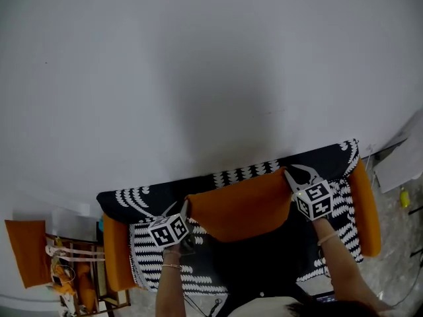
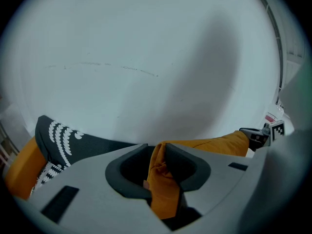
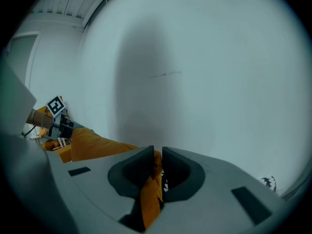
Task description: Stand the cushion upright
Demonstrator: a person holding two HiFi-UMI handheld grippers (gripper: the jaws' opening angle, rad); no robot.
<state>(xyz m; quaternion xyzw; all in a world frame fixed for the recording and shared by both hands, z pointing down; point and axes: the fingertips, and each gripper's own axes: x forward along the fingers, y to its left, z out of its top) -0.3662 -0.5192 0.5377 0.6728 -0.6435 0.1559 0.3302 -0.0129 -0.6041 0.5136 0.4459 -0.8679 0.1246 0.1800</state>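
An orange cushion point(image 1: 241, 207) is held up in front of the backrest of a sofa point(image 1: 152, 259) draped in a black-and-white patterned cover. My left gripper point(image 1: 184, 209) is shut on the cushion's upper left corner; in the left gripper view the orange fabric point(image 2: 161, 179) is pinched between the pads. My right gripper point(image 1: 297, 175) is shut on the upper right corner, and in the right gripper view the orange fabric point(image 3: 150, 191) hangs between its pads. The cushion's top edge stretches between the two grippers.
The sofa has orange armrests at the left point(image 1: 117, 253) and right point(image 1: 367, 207). A plain white wall point(image 1: 198, 78) rises right behind it. A wooden rack with orange things point(image 1: 69, 266) stands at the left, and white sheets point(image 1: 400, 164) lie at the right.
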